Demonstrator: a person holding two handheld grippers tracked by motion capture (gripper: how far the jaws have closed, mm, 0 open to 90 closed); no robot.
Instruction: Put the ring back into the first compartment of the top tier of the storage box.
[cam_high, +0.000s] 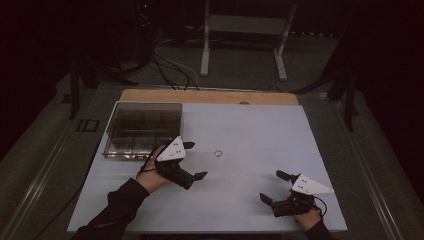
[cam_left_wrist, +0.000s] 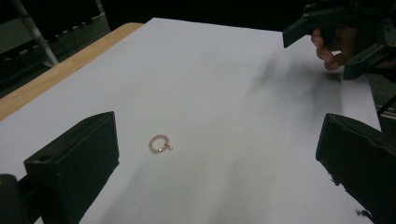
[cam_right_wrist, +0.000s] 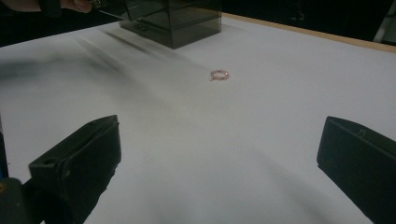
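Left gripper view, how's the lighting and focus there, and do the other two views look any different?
Left gripper view: white table evenly lit, soft grey shadows, bead ring slightly soft. Right gripper view: streaky shadows near the smoky box, ring small but discernible. High view: dim, dark surroundings, ring tiny.

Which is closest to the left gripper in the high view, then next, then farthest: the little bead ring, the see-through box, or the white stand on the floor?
1. See-through box, just behind the left gripper.
2. Bead ring, lying to its right.
3. White stand, far beyond the table.
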